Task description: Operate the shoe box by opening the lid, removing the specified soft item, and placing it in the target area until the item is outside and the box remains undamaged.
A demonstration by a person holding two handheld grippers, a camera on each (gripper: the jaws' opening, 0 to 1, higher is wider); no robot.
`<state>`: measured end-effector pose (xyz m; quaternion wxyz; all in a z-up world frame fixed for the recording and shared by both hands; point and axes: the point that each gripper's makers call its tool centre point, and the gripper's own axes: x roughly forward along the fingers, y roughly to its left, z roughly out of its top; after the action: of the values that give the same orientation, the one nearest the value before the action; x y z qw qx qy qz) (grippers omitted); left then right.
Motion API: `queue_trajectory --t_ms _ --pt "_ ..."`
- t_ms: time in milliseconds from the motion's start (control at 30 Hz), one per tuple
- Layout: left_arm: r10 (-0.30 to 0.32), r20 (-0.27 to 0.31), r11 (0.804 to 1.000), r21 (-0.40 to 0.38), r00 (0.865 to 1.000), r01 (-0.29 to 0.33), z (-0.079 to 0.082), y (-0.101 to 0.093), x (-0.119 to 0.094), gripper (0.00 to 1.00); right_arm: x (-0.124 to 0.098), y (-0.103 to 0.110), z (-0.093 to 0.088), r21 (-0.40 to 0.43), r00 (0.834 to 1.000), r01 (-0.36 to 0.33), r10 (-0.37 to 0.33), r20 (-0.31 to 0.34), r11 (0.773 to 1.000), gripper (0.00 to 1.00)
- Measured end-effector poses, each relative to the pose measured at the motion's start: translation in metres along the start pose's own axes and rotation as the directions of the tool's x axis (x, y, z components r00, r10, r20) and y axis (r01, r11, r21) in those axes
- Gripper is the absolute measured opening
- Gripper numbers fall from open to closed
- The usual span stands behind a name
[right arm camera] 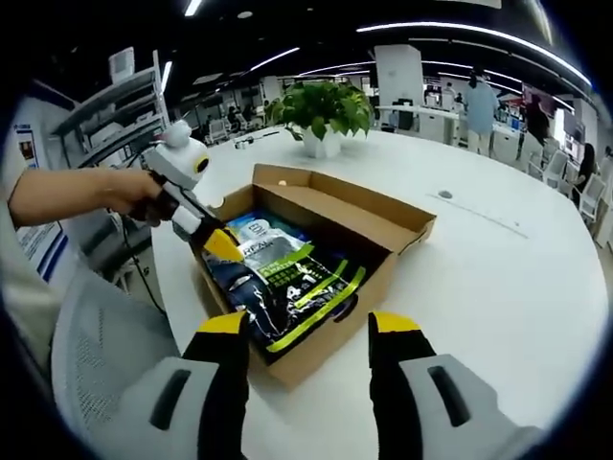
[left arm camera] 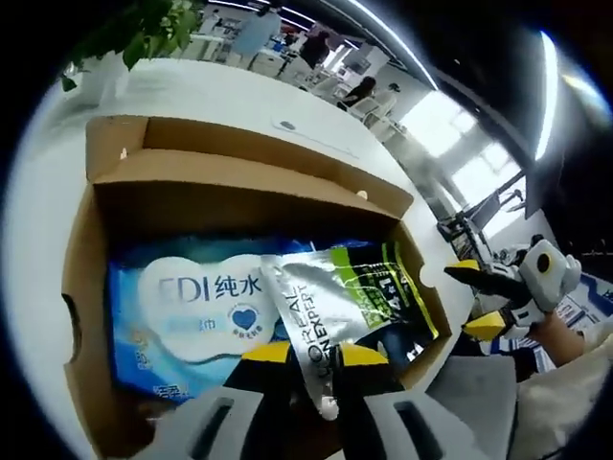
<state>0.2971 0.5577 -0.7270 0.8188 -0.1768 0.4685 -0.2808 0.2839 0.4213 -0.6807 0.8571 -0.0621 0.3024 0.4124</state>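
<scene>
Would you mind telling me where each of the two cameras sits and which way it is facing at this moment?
Left gripper view: rides the left gripper, looking down into the open shoe box; its jaws pinch the silver-green sachet.
Right gripper view: rides the right gripper, open, facing the box's near side across the white table; the person's forearm shows.
Shared: box, sachet, blue wipes pack, each other's gripper.

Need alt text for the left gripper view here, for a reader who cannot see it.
The left gripper pinches the silver edge of a green and black pouch lying inside an open cardboard shoe box, beside a blue wipes pack. The box sits on a white table; the right gripper hovers off its right side.
</scene>
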Motion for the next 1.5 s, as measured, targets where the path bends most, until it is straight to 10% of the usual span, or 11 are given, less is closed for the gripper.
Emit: queue_trajectory --t_ms 1500 --pt "0.038 0.044 0.997 0.065 0.998 -0.041 0.005 0.037 -0.034 0.01 0.063 0.043 -0.006 0.134 0.973 -0.13 0.152 -0.171 0.982 0.27"
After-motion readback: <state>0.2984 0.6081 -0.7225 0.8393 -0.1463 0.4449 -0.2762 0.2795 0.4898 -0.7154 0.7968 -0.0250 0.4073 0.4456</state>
